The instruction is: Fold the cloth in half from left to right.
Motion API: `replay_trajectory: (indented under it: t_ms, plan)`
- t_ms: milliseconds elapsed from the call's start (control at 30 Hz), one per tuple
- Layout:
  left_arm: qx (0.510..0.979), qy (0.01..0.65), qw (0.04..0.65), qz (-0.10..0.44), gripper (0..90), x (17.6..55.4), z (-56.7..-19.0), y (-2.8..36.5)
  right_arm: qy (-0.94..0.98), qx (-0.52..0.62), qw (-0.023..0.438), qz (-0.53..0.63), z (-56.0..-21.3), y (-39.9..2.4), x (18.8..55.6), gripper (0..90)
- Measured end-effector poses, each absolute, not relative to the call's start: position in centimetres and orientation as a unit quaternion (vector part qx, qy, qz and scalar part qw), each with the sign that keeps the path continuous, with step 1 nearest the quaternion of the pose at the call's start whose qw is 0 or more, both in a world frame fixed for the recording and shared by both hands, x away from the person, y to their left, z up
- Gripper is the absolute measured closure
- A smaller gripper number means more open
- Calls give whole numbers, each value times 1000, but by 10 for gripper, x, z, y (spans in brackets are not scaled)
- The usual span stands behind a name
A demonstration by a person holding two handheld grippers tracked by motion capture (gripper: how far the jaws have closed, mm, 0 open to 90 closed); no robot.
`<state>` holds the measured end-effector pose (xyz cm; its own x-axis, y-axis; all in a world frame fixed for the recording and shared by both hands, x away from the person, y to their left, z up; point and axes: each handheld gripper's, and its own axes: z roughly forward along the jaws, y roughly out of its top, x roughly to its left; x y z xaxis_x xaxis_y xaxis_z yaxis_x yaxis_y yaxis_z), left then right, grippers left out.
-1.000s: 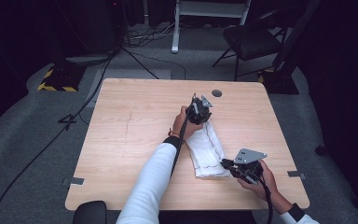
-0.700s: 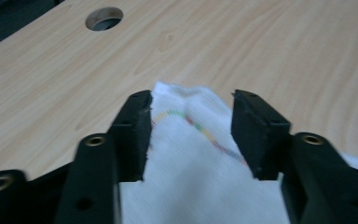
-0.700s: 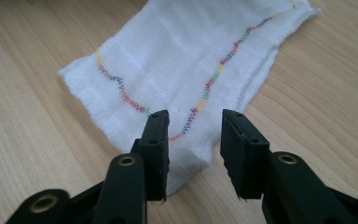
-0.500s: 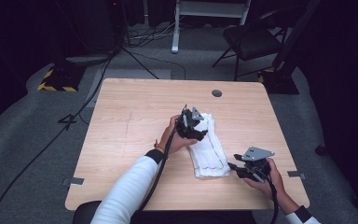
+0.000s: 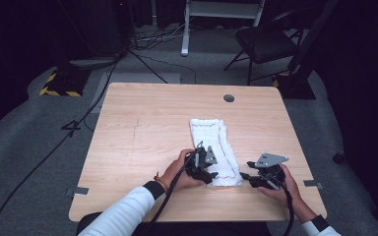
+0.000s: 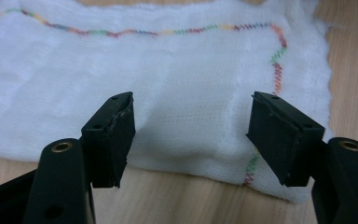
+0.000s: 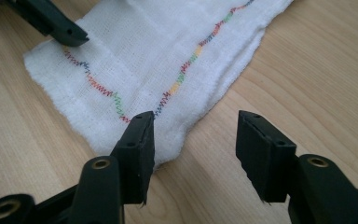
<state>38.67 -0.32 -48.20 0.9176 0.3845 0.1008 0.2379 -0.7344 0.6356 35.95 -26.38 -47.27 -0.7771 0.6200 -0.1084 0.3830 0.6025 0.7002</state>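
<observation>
a folded white cloth (image 5: 215,150) with a zigzag seam of many colours lies flat on the wooden table (image 5: 142,132), its long side running away from the person. taking the cloth as the landmark, the left tongs (image 5: 205,169) sit at its near left corner, held low over the near edge. in the left gripper view the two black jaws stand well apart, one on each side of the cloth's near hem, and nothing is pinched between them; they have just been opening. the cloth (image 6: 177,88) lies smooth there, with a shallow fold ridge running toward the near edge.

the right tongs (image 5: 250,178) lie just beside the cloth's near right corner, on the bare table. in the right gripper view the jaws are spread wide and have just been opening further; one jaw rests at or just over the cloth's corner (image 7: 168,70), though whether it touches the fabric is hard to tell from this angle. the other jaw stands over bare wood. the tip of the left tongs (image 7: 56,23) shows at the far side of the cloth.
</observation>
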Motion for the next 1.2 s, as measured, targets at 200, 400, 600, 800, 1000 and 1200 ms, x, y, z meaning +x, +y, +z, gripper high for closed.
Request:
replay_trajectory:
  t_ms: [200, 400, 600, 800, 1000, 1200]
  plan:
    - [921, 174, 324, 125, 334, 381, -488, 1, 888, 284, 168, 321, -482, -261, 362, 482]
    - [919, 181, 328, 123, 336, 374, -489, 12, 892, 276, 153, 322, -485, -255, 358, 496]
    - [917, 190, 332, 113, 336, 365, -490, 29, 900, 253, 146, 322, -485, -240, 346, 498]
    - [911, 215, 339, 89, 329, 359, -492, 47, 905, 239, 129, 329, -486, -230, 339, 483]
    - [904, 237, 348, 76, 288, 352, -486, 62, 909, 222, 122, 331, -484, -227, 336, 450]
    - [897, 241, 361, 85, 217, 352, -477, 78, 901, 225, 134, 345, -474, -233, 339, 435]
